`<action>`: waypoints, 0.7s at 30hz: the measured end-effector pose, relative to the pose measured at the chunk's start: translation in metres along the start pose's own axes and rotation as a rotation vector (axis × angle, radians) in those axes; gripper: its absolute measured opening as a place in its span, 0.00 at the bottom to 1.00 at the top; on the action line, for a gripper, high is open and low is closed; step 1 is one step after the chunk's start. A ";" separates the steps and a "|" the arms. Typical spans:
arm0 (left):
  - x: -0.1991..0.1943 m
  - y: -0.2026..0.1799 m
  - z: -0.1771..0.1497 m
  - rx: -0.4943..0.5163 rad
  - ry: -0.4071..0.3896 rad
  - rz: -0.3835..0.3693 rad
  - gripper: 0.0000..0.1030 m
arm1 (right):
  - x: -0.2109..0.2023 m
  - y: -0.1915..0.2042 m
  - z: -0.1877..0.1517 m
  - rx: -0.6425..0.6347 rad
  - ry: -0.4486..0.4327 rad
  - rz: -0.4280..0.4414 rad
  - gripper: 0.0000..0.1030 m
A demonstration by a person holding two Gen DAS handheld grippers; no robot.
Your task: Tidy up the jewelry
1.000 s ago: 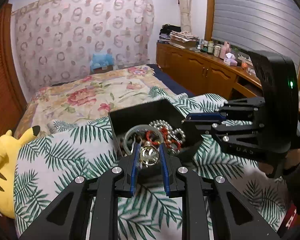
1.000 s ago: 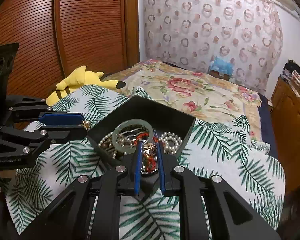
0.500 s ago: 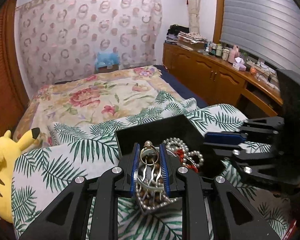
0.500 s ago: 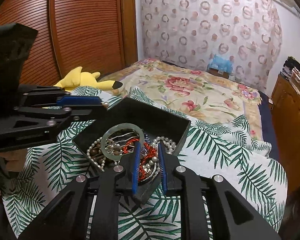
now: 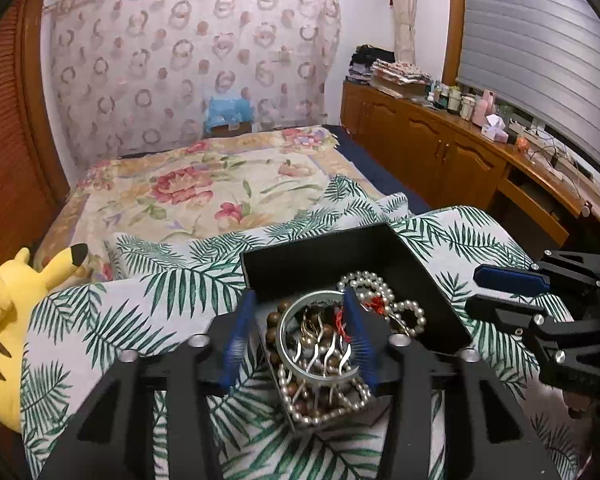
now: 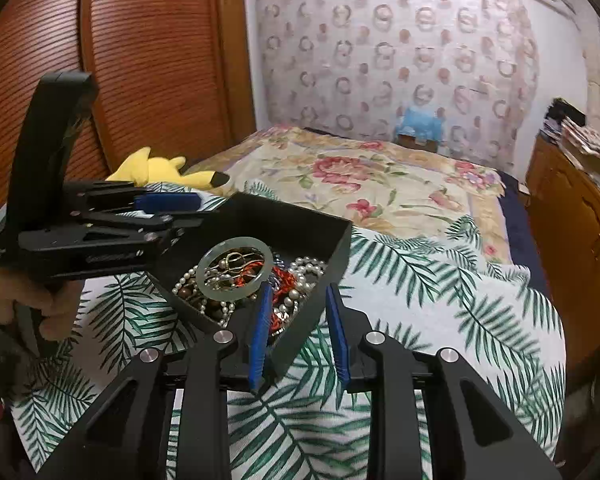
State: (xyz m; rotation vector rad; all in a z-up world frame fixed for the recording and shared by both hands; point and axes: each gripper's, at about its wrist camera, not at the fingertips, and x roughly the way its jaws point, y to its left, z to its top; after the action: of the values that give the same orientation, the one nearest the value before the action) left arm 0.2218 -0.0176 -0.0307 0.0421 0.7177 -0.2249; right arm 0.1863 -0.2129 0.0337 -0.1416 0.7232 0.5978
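A black open box (image 5: 340,248) (image 6: 300,224) sits on a palm-leaf cloth and holds a heap of jewelry: a pale green bangle (image 6: 234,268) (image 5: 320,344), pearl strands (image 5: 380,292), brown beads, a red cord and a gold ring. My left gripper (image 5: 296,340) is open over the box's near corner, with nothing between its fingers. My right gripper (image 6: 298,328) is open, its fingers either side of the box's near wall; I cannot tell whether they touch it.
The palm-leaf cloth (image 6: 420,300) covers a raised surface in front of a floral bed (image 5: 204,184). A yellow plush toy (image 5: 4,320) lies at the left. Wooden cabinets (image 5: 440,152) line the right wall, a slatted wardrobe (image 6: 140,60) the left.
My left gripper opened and let go of the gold pearl ring, which dropped into the box. My right gripper opened off the box's wall. Both drew back a little.
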 end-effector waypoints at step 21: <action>-0.085 -0.009 -0.042 -0.049 -0.069 0.105 0.92 | -0.076 0.023 -0.024 0.123 -0.147 -0.185 0.97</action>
State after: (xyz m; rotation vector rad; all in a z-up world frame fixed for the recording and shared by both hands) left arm 0.1307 -0.0059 -0.0059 0.0253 0.6504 -0.1082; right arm 0.1147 -0.2370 0.0673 -0.0491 0.5946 0.3817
